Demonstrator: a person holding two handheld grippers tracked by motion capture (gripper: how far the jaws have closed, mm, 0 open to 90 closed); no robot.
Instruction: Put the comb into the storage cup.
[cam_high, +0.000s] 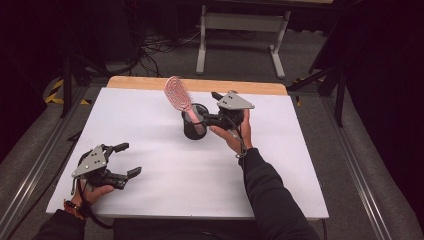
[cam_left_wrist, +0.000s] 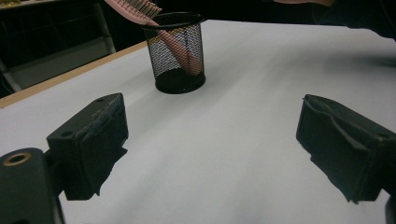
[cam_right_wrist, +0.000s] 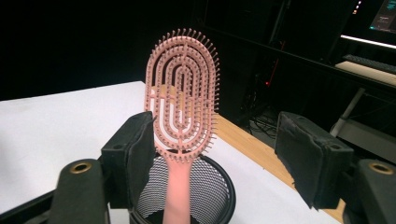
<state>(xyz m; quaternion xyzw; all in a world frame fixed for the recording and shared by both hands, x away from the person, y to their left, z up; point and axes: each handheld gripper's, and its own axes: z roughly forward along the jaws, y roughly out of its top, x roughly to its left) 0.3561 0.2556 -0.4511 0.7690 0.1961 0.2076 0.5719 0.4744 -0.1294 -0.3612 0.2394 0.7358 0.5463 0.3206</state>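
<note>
Starting nearest the person, the left gripper (cam_high: 125, 160) sits low over the white table (cam_high: 150, 190), jaws spread wide with nothing between them, seemingly parked out of the way. Further out, the right gripper (cam_high: 207, 107) hovers at the black mesh cup (cam_high: 194, 127), and its jaws stand well apart around the pink hairbrush (cam_right_wrist: 182, 98) — no pad pressing on it, so that's a release. The brush stands handle-down in the cup, bristled head leaning against the rim, which props it up. One pad looks very close to the brush head in the right gripper view, though contact is hard to call. Beyond, the table's wooden edge (cam_high: 200, 84) and dark floor.
</note>
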